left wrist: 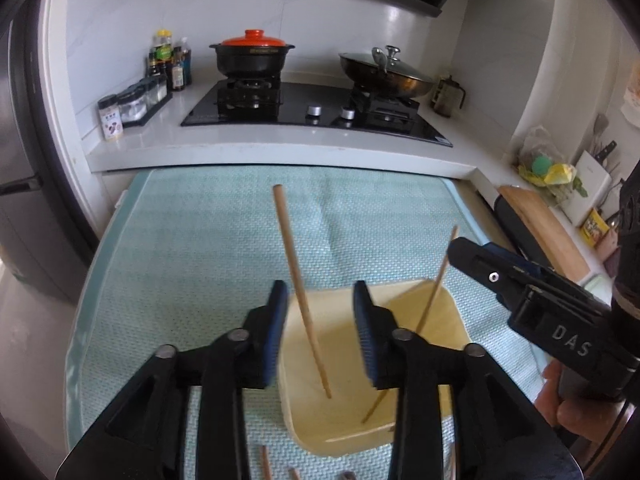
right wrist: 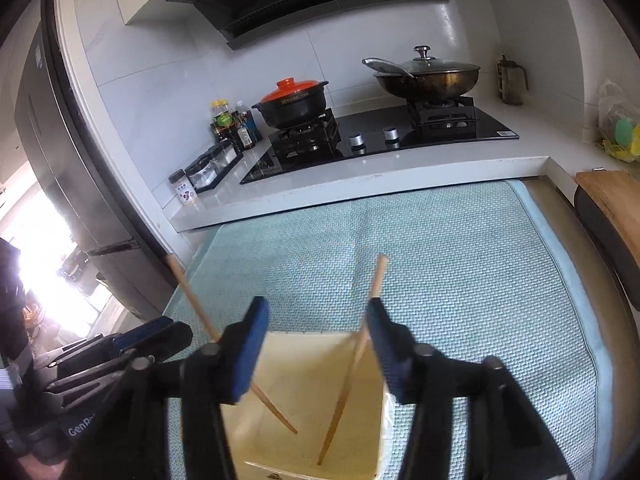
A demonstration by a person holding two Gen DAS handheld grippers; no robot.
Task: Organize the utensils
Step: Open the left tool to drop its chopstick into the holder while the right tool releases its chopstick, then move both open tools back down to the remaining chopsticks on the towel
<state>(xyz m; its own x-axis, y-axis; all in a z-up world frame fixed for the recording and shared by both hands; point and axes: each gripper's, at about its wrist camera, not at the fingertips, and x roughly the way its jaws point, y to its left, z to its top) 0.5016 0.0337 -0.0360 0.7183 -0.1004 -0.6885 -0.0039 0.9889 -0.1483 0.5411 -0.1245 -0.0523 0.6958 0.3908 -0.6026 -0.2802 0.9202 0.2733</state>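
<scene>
Chopsticks: 2 wooden ones stand tilted in the cream tray, tips on its floor, upper ends leaning out over the green mat.

Left wrist view: your left gripper sits at lower centre, above the tray's near-left corner. Its blue pads are parted and clear of the thicker chopstick, which rises between them without touching either; the grip is released. The thinner chopstick leans toward the right of the frame, partly hidden behind the right-hand finger. Your right gripper enters from the right edge, with a hand visible beneath it. More wooden stick ends lie on the mat at the bottom edge.

Right wrist view: your right gripper hangs over the tray at lower centre, jaws apart. 1 chopstick runs just beside the right-hand pad; I cannot tell whether they touch. The other chopstick passes behind the left-hand pad. The left gripper is at the left edge.

The mat covers the desk in front of the stove counter.
</scene>
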